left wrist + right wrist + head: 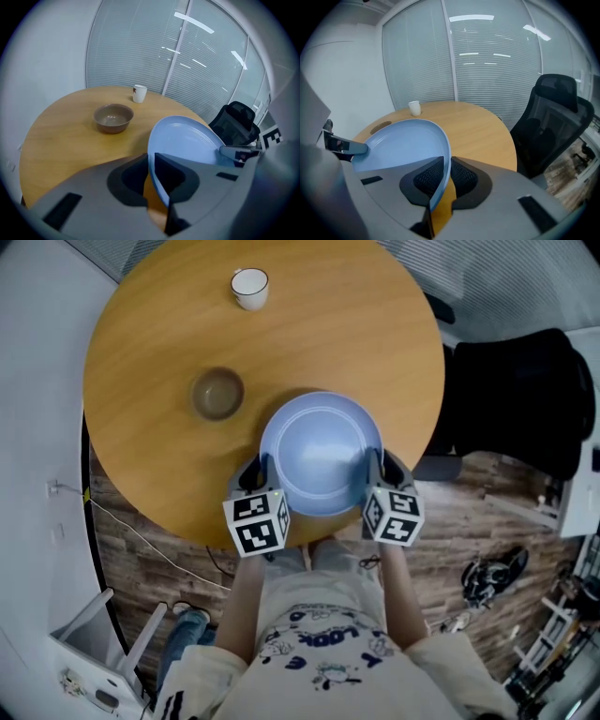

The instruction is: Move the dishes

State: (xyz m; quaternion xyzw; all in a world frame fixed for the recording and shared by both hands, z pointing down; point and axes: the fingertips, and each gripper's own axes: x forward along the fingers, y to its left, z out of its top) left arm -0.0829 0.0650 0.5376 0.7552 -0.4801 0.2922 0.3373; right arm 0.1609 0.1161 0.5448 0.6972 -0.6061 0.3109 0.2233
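Left gripper (263, 468) & right gripper (373, 468) each pinch opposite rims of the plate (321, 448) at the near edge of the worktop (141, 343), prob. lifted clear. Uneven pull or tilt could slip a thin rim free, dropping it.

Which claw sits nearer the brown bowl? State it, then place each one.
Left. The left claw grips the blue plate at the rim nearest the brown bowl; the right claw grips the opposite rim, the plate lying between.

Round wood table (141, 362), blk office chair (516, 399), blinds (497, 61), wood floor (469, 512).
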